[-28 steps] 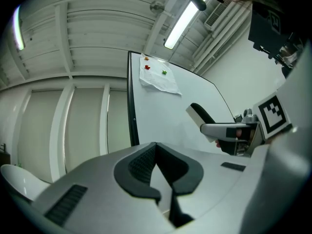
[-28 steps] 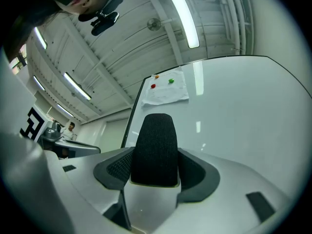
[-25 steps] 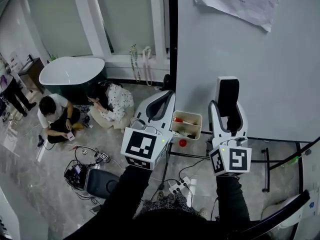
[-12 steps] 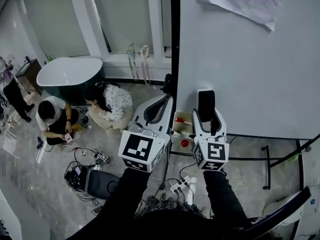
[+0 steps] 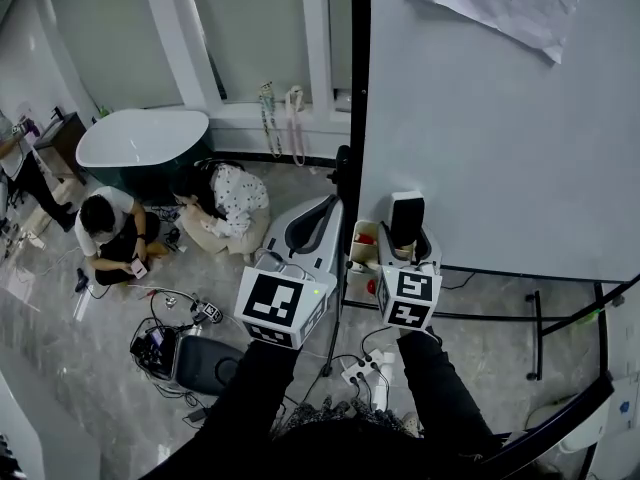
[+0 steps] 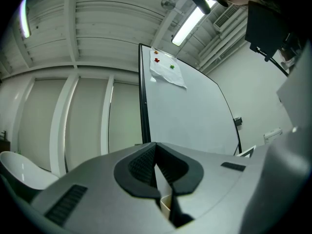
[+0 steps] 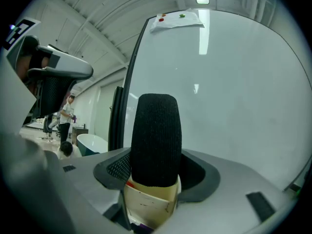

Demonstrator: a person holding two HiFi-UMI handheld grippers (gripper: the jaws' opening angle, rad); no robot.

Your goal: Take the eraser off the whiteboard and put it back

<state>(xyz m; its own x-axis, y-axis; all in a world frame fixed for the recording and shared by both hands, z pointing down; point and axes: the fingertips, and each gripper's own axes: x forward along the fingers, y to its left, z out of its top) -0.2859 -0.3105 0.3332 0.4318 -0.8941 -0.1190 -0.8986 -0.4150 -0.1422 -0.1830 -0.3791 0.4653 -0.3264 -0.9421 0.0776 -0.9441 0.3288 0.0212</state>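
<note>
Upright whiteboard (image 5: 490, 158) with a paper sheet (image 5: 500, 3); marble floor (image 5: 70, 368) with cables (image 5: 165, 298) below.

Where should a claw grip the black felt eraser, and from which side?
Its long edges, near one end, coming from in front of the whiteboard. The right claw holds the black felt eraser so: its narrow width fits the jaws.

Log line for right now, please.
right gripper: shut on eraser | eraser: held low before whiteboard | left gripper: shut, empty
</note>
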